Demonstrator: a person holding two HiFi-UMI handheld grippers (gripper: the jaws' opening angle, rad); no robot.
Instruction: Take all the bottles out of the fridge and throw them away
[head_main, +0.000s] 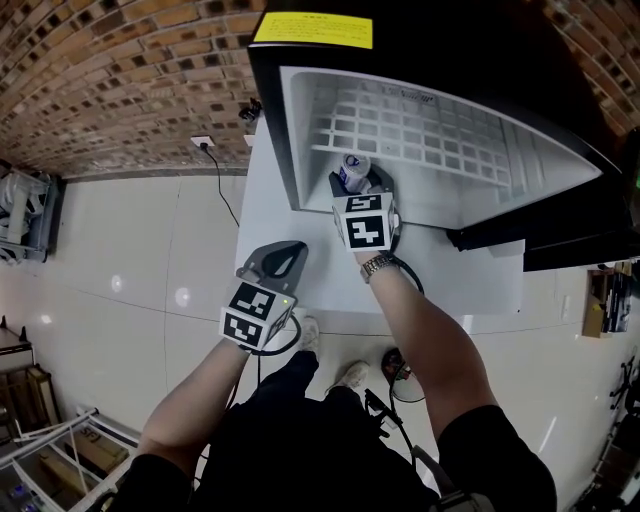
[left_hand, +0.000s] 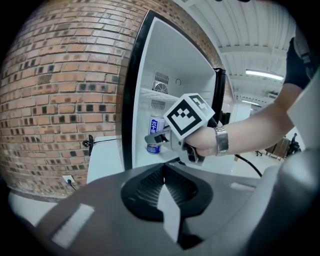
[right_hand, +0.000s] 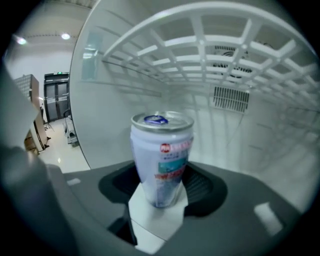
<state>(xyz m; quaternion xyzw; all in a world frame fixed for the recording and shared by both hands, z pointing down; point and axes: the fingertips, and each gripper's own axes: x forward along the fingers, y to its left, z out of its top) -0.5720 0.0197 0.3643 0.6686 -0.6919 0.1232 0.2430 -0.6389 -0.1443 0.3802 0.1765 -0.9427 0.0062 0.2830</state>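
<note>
White-and-blue cylindrical metal can (right_hand: 161, 160), right gripper (head_main: 360, 185) fingers seemingly pinching it, left gripper (left_hand: 163, 182) fingers pressed together.

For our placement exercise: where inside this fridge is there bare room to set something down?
Bare: the wire shelf, and the fridge floor between can and back wall. Crowded: around the can, flanked by the jaws of the right gripper.

We are holding our right arm (head_main: 430, 340) extended toward upper centre of the head view, the right gripper (head_main: 356, 180) pressing its jaws on a can (right_hand: 161, 157) (marker cube (head_main: 364, 222) facing up). Our left gripper (head_main: 289, 254) is hovering left of centre, jaws together, empty.
</note>
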